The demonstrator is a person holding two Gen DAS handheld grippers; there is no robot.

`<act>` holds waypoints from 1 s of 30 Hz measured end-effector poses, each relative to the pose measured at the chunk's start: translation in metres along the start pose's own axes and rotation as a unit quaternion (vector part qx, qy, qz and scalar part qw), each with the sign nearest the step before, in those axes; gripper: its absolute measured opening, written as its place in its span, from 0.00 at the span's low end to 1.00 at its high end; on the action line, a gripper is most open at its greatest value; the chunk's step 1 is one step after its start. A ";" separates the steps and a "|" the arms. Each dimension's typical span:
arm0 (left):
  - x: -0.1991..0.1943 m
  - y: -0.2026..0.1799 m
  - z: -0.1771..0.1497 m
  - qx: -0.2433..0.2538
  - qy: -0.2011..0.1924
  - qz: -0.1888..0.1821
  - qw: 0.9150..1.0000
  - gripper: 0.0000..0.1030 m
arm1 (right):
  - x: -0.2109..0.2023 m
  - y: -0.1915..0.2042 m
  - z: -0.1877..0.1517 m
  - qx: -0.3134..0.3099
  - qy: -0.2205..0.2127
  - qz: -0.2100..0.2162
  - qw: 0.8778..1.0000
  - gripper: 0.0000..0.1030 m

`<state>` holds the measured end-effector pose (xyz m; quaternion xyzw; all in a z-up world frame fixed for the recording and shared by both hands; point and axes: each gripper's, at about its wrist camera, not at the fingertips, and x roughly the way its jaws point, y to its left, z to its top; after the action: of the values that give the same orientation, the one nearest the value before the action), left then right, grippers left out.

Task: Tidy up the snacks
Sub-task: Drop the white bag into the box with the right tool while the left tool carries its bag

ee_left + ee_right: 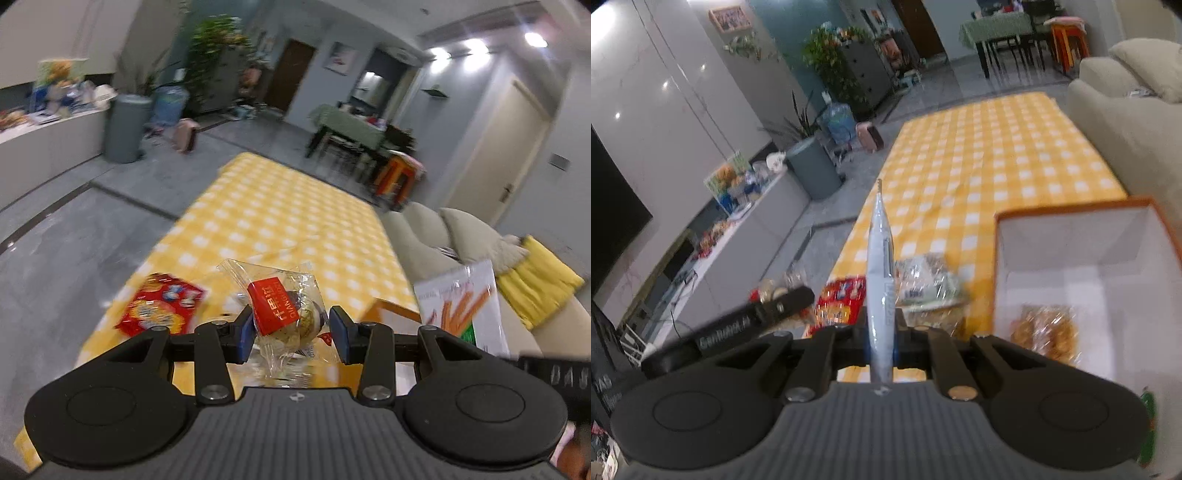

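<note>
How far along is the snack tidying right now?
Done: one golden snack pack lies in the orange-rimmed box. In hand: the left tool holds a clear-wrapped snack; the right tool pinches a flat white packet. Left: the red packet and another clear-wrapped pack on the checked tablecloth.

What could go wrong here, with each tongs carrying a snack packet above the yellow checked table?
1. The left tongs hold a clear crinkly wrapper with a red label around a round sweet; the slick film may slip out.
2. The right tongs pinch a flat white snack bag edge-on; it may swing or twist on the way to the orange-rimmed white box.
3. Both views are blurred, so fast motion may spoil the aim.
</note>
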<state>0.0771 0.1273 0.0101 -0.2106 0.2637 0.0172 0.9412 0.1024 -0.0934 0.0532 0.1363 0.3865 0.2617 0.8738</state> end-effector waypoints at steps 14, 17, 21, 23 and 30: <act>0.016 -0.065 -0.023 0.059 0.032 -0.090 0.994 0.46 | -0.039 -0.092 0.022 0.091 -0.035 -0.048 0.994 0.07; 0.023 -0.072 -0.029 0.070 0.043 -0.090 0.993 0.46 | -0.032 -0.108 0.019 0.101 -0.024 -0.059 0.993 0.07; 0.034 -0.075 -0.036 0.062 0.062 -0.103 0.991 0.46 | -0.013 -0.132 0.015 0.124 0.004 -0.058 0.991 0.07; 0.038 -0.079 -0.039 0.060 0.069 -0.106 0.990 0.46 | -0.003 -0.143 0.012 0.136 0.019 -0.064 0.988 0.07; 0.060 -0.080 -0.045 0.057 0.091 -0.093 0.990 0.46 | 0.031 -0.175 0.003 0.176 0.061 -0.075 0.980 0.07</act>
<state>0.1176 0.0316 -0.0240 -0.1807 0.3283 -0.1047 0.9212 0.1834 -0.2203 -0.0404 0.2424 0.4880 0.1307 0.8283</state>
